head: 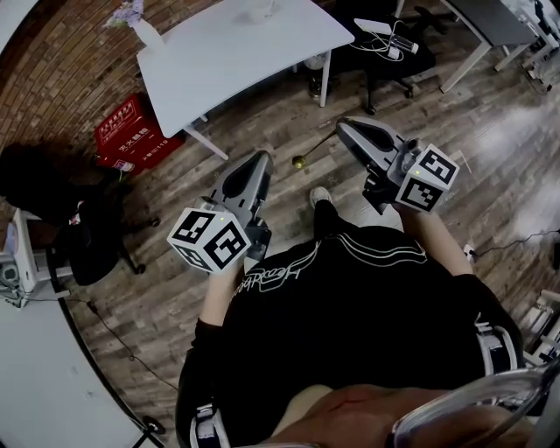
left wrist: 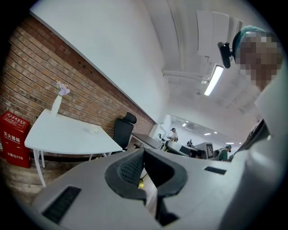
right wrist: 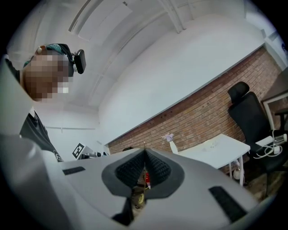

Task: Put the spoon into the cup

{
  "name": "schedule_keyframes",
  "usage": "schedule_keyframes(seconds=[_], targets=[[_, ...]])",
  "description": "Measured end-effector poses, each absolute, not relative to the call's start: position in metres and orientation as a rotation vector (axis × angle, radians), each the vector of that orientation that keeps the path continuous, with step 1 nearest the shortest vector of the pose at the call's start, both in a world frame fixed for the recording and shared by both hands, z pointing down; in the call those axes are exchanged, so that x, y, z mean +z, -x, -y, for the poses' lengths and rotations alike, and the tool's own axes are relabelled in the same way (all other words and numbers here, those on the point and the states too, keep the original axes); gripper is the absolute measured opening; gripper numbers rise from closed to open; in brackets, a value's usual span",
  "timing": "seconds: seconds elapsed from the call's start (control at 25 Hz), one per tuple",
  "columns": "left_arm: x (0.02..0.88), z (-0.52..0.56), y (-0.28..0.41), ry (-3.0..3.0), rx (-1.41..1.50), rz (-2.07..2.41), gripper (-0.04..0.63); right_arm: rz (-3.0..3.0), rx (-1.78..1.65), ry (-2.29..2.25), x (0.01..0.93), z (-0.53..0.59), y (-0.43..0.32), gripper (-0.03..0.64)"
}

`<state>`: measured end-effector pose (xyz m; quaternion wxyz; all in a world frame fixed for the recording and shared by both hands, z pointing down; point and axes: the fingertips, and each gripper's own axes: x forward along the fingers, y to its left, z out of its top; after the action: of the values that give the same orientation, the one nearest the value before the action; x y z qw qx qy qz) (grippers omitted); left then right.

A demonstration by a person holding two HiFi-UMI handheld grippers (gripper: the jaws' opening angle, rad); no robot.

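Note:
In the head view my right gripper is shut on the thin handle of a spoon, whose gold bowl hangs out to the left over the wooden floor. My left gripper is held beside it with its jaws together and nothing in them. In the left gripper view the spoon's bowl shows through the gap below the jaw tips. A small pale object, too small to tell as the cup, sits on the white table ahead.
A vase with flowers stands at the table's far corner. A red crate sits on the floor left of the table, and a black office chair right of it. Another dark chair is at the left.

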<state>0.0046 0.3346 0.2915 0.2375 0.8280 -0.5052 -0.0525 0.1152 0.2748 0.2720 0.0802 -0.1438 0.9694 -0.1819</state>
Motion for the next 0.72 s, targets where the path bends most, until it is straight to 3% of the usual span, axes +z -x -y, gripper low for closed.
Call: schedule_keyframes(seconds=[0.72], targets=[[0.311, -0.045, -0.006, -2.253, -0.046, 1.326, 0.005, -2.829, -0.62, 0.594, 0.298, 0.014, -0.124, -0.002]])
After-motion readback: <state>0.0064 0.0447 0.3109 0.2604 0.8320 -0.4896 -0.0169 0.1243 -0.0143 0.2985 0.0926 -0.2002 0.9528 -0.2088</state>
